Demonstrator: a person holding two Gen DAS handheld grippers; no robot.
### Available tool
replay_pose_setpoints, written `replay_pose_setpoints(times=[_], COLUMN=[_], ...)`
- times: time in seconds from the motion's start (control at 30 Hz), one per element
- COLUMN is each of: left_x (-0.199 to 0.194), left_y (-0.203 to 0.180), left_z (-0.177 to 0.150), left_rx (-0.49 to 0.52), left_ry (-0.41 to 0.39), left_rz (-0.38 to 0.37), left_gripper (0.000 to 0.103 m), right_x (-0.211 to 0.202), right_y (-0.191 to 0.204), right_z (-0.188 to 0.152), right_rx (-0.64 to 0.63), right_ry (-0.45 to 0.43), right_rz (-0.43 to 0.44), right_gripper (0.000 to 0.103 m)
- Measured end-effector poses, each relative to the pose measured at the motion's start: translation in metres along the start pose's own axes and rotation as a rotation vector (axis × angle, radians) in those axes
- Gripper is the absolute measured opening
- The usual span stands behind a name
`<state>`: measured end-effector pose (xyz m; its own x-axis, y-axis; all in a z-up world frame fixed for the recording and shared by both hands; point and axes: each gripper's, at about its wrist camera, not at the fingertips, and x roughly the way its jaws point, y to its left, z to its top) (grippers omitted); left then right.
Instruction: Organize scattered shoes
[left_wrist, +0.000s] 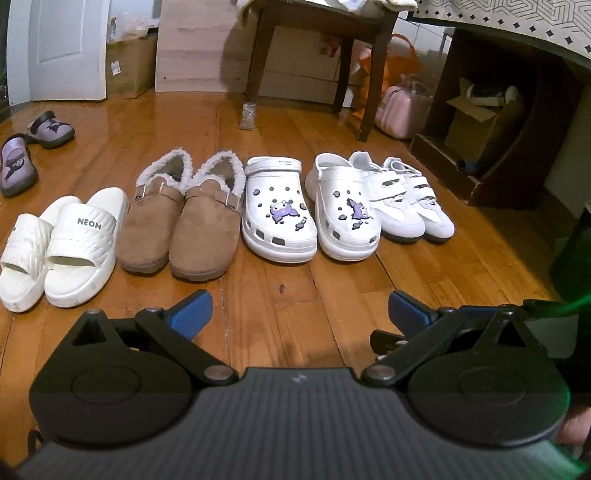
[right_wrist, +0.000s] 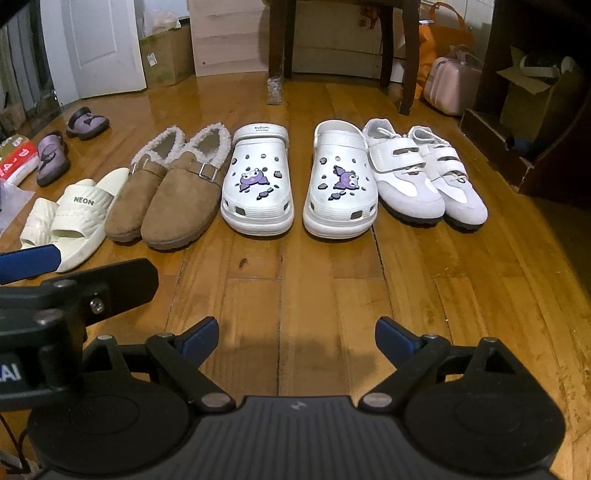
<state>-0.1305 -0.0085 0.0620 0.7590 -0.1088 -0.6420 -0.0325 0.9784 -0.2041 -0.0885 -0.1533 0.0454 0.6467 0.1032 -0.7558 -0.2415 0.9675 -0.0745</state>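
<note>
A row of paired shoes lines the wooden floor: white NEON slides (left_wrist: 62, 240) (right_wrist: 74, 218), brown fleece-lined clogs (left_wrist: 181, 218) (right_wrist: 166, 195), white clogs with purple charms (left_wrist: 310, 210) (right_wrist: 299, 184), white strap sneakers (left_wrist: 402, 195) (right_wrist: 424, 173). Two purple slippers (left_wrist: 33, 147) (right_wrist: 66, 144) lie apart from the row at the far left, not side by side. My left gripper (left_wrist: 299, 314) hovers open before the row, holding nothing. My right gripper (right_wrist: 295, 339) is likewise open and empty, just right of the left gripper, whose blue finger (right_wrist: 29, 262) shows at the left edge.
A dark wooden chair (left_wrist: 317, 55) stands behind the row. A pink case (left_wrist: 400, 110) and orange bag sit at back right beside a dark cabinet (left_wrist: 498, 147) with a cardboard box. A white door (right_wrist: 99, 44) and boxes stand at back left. Red-and-white packaging (right_wrist: 16, 158) lies far left.
</note>
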Motion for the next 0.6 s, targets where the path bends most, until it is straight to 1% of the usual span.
replay_pose_setpoints(times=[0.07,0.23,0.5,0.6], left_x=[0.006,0.017,0.023,0.022], left_y=[0.0,0.001,0.007,0.005], left_z=[-0.001,-0.007,-0.012,-0.013], left_rx=[-0.014,-0.003,-0.025,-0.013], left_ry=[0.024,0.065,0.095,0.092], left_rz=[0.028,0.122,0.131,0.135], left_gripper=[0.103,0.103,0.103,0.103], right_x=[0.001,0.006,0.017,0.019], right_y=[-0.001,0.0,-0.002,-0.001], right_z=[-0.001,-0.004,-0.011,-0.013], right_rx=[-0.001,-0.016,-0.018,-0.022], right_ry=[0.004,0.015,0.057,0.065], right_rz=[-0.001,-0.012,-0.03,-0.032], right_gripper=[0.092,0.092,0.092,0.092])
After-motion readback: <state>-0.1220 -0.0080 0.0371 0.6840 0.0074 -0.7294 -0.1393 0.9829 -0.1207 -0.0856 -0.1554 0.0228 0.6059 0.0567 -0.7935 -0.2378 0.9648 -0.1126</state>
